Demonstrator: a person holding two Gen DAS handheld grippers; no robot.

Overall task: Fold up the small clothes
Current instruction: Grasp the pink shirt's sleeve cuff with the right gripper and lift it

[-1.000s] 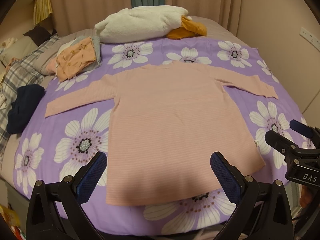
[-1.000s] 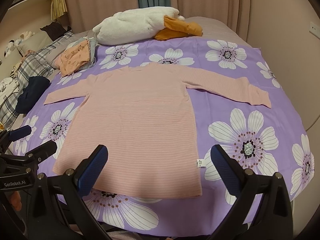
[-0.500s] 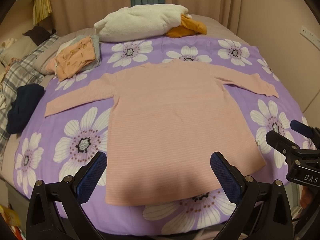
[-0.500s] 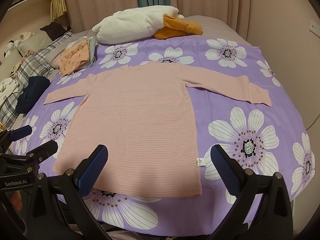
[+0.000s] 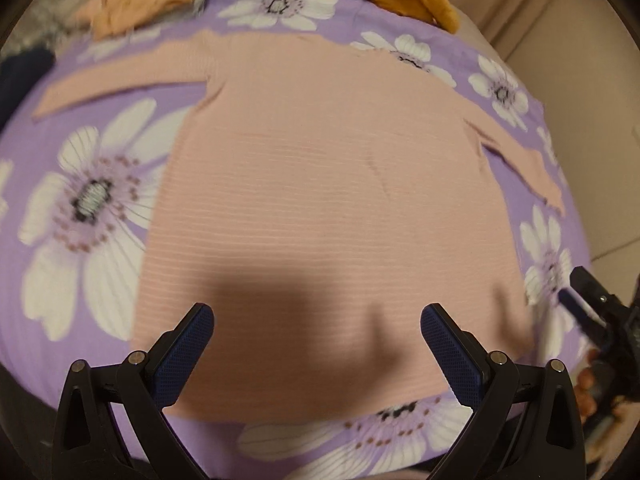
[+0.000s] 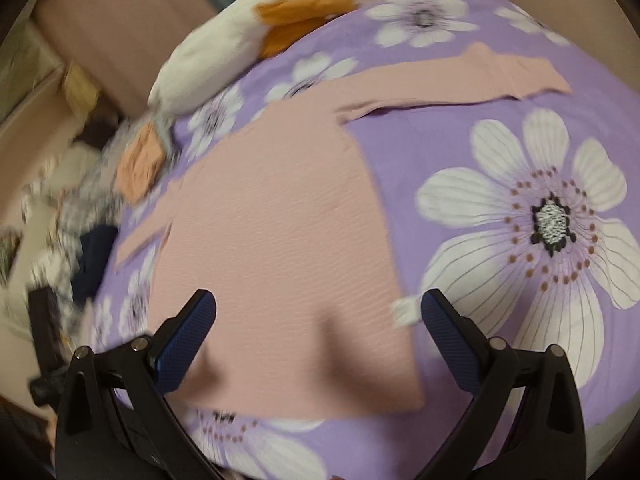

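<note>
A pink long-sleeved shirt (image 5: 320, 184) lies flat on a purple flowered bedspread (image 5: 88, 200), sleeves spread to both sides. It also shows in the right wrist view (image 6: 272, 232), with a white tag (image 6: 404, 312) at its right hem. My left gripper (image 5: 316, 344) is open, low over the shirt's hem. My right gripper (image 6: 318, 336) is open, close above the shirt's lower right corner; it also shows at the right edge of the left wrist view (image 5: 592, 308).
A white and orange plush pillow (image 6: 240, 56) lies at the bed's far end. Folded orange clothes (image 5: 140, 0) and a dark garment (image 6: 96, 256) sit at the far left. Beige curtains (image 6: 120, 12) hang behind.
Both grippers have dropped toward the shirt's hem. The right one has swung and tilted toward the shirt's right side. The shirt has not moved.
</note>
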